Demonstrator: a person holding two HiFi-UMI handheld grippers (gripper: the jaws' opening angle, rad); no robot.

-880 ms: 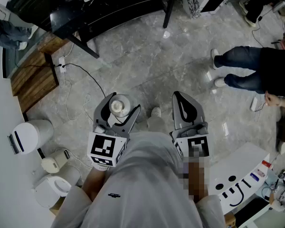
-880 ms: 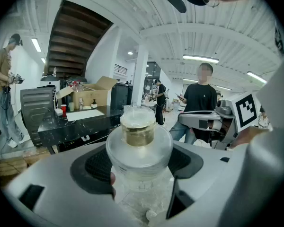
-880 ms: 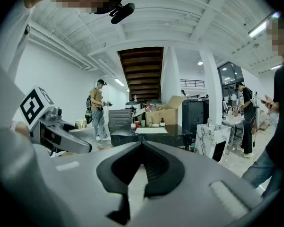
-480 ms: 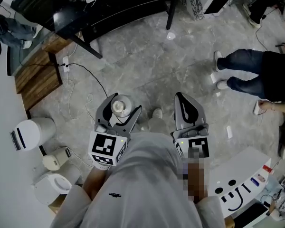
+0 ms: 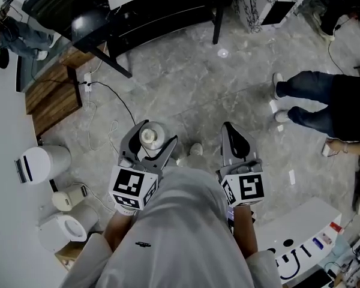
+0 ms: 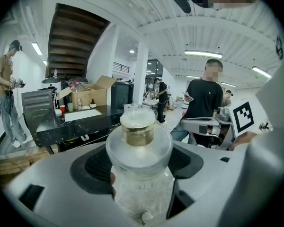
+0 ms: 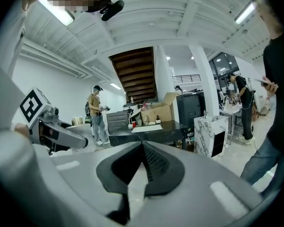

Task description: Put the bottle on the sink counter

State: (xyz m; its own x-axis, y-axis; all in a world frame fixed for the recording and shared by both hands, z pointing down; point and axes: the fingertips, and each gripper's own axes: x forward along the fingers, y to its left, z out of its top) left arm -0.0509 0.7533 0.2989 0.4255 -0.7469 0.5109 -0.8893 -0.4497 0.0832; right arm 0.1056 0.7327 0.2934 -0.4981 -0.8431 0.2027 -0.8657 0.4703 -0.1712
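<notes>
My left gripper (image 5: 155, 132) has the bottle (image 6: 139, 148) between its jaws. They stand wide because the body is broad, and the pads press on its clear wall just below the shoulder. The bottle sits upright in the grip, cap up, above the grey stone floor (image 5: 192, 95) in front of me and well apart from any counter. My right gripper (image 5: 231, 129) hangs beside it with its jaws closed tip to tip and nothing in them.

I judge the bottle to be light. It is see-through plastic and looks mostly empty (there is some frosting or residue on the inside, but I can't tell whether any liquid is left). A thin wall like that will likely give under pressure, so squeezing harder would dent it rather than steady it. The surface is smooth and round, and it could twist or slide in the pads if I swing it. The shoulder flares out above my pads, which should stop it dropping through. The narrow gold neck (image 6: 137, 135) and clear cap (image 6: 137, 118) are stiffer, but they are a poor hold for jaws this size. The body, where I have it now, is the place to grip.
</notes>
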